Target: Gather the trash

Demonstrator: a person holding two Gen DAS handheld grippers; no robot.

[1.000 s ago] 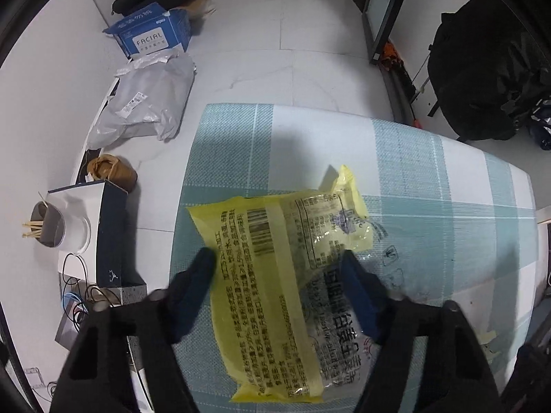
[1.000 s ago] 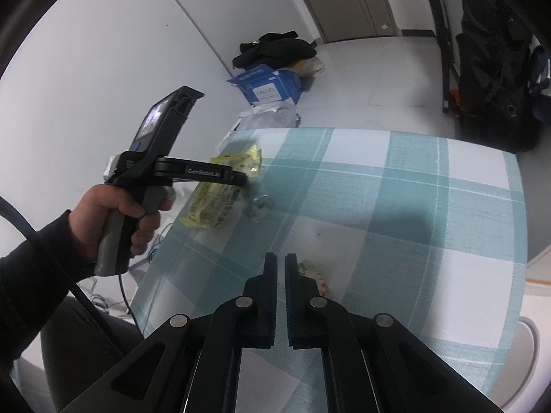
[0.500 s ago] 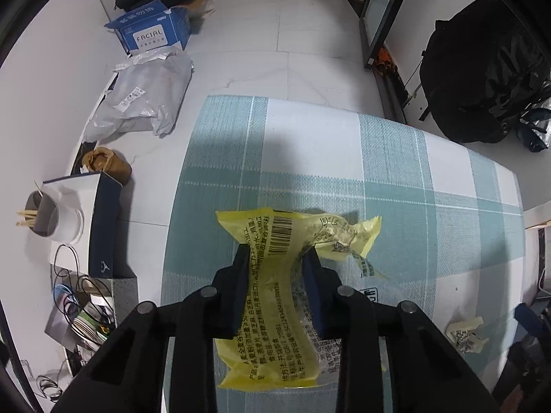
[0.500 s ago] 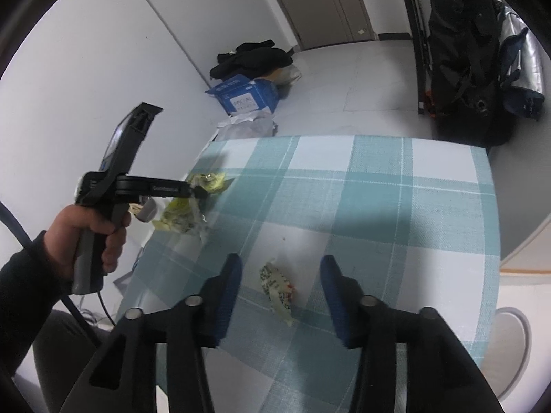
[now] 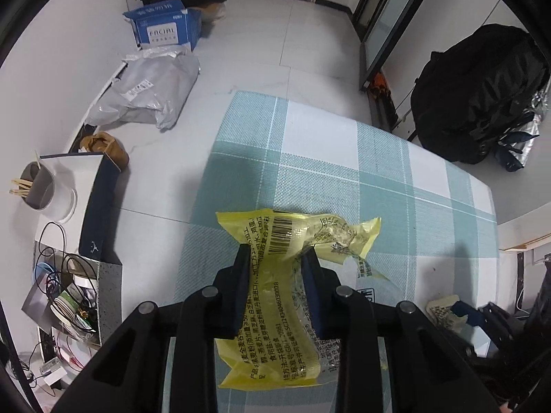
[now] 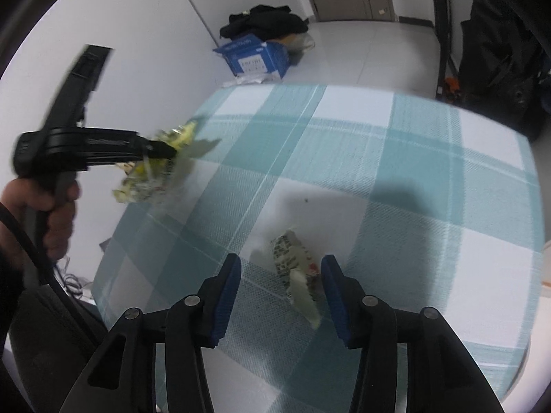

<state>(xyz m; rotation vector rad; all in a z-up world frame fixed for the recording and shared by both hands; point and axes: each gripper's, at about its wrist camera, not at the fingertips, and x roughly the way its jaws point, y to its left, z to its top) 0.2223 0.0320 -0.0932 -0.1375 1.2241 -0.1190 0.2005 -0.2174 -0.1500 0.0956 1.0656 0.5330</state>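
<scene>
Jaws of my right gripper (image 6: 280, 277) gape astride the crumpled wrapper (image 6: 295, 270) on the checked tabletop (image 6: 396, 172), its length along my fingers; left gripper (image 5: 275, 268) clamps the yellow snack bag (image 5: 286, 289).

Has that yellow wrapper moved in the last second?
Yes. The yellow wrapper lay flat on the checked tablecloth; now the left hand-held gripper has pinched and lifted it above the cloth.

A crumpled yellow plastic wrapper (image 5: 275, 275) with a barcode is held pinched above the cloth; a small crumpled printed paper wrapper (image 6: 296, 268) is seen lying at its 4 o'clock.
</scene>
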